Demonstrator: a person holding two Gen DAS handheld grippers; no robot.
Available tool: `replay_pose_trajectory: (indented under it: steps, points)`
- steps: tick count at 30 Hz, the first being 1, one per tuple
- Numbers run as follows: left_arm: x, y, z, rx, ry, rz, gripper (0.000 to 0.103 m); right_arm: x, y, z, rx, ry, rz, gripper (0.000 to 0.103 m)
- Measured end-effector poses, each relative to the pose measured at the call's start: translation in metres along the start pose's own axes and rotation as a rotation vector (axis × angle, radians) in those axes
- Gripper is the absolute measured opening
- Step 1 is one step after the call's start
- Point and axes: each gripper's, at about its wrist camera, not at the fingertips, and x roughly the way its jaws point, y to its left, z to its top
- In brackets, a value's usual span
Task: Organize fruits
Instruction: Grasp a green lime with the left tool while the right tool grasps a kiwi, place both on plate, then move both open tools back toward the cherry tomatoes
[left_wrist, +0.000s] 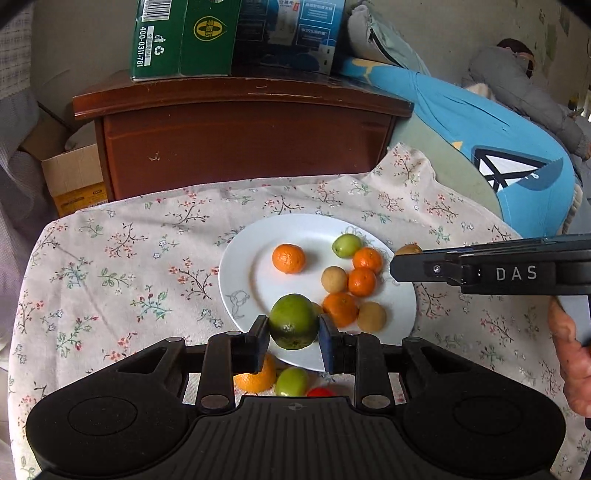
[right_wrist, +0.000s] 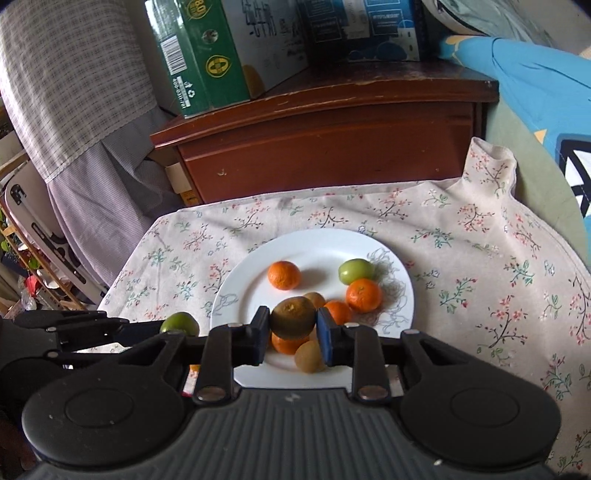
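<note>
A white plate (left_wrist: 251, 266) on the floral cloth holds several small oranges (left_wrist: 289, 258), a small green fruit (left_wrist: 346, 245) and brownish round fruits (left_wrist: 334, 279). My left gripper (left_wrist: 293, 328) is shut on a large green citrus (left_wrist: 293, 319), held just above the plate's near rim. In the right wrist view my right gripper (right_wrist: 293, 326) is shut on a brownish-green fruit (right_wrist: 293, 317) over the plate (right_wrist: 317, 251). The left gripper (right_wrist: 147, 330) comes in from the left with its green citrus (right_wrist: 180, 324). An orange (left_wrist: 258, 378), a small green fruit (left_wrist: 291, 381) and a red one (left_wrist: 319, 391) lie on the cloth.
Behind the table stands a dark wooden nightstand (left_wrist: 240, 140) with cartons (left_wrist: 184, 40) on top. A cardboard box (left_wrist: 74, 177) sits at the left. Blue bedding (left_wrist: 498, 140) and a lying person (left_wrist: 517, 70) are at the right. A hand (left_wrist: 569, 350) holds the right gripper (left_wrist: 399, 266).
</note>
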Motion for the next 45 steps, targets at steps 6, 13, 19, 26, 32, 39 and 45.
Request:
replay_pose_trajectory:
  steps: [6, 13, 19, 26, 32, 39, 45]
  points:
    - [0.019, 0.007, 0.007, -0.020, 0.001, 0.009, 0.026, 0.018, -0.008, 0.006, 0.031, -0.018, -0.009, 0.027]
    - [0.038, 0.010, 0.014, -0.033, 0.009, 0.006, 0.026, 0.041, -0.015, 0.010, 0.040, -0.002, -0.023, 0.027]
    - [0.049, 0.011, 0.017, -0.039, 0.009, 0.001, 0.027, 0.056, -0.017, 0.010, 0.044, 0.023, -0.032, 0.028]
    - [0.040, 0.011, 0.025, -0.046, 0.000, 0.021, 0.029, 0.051, -0.017, 0.014, 0.053, -0.009, -0.032, 0.032]
    - [0.020, 0.014, 0.031, -0.045, 0.001, 0.054, 0.050, 0.036, -0.016, 0.017, 0.064, -0.024, -0.019, 0.032]
    - [-0.009, 0.019, 0.033, -0.015, 0.010, 0.051, 0.057, 0.014, -0.005, 0.007, 0.048, -0.019, 0.003, 0.036]
    - [-0.026, 0.026, 0.016, 0.013, 0.056, 0.107, 0.067, 0.006, 0.004, -0.007, 0.041, 0.010, 0.006, 0.037]
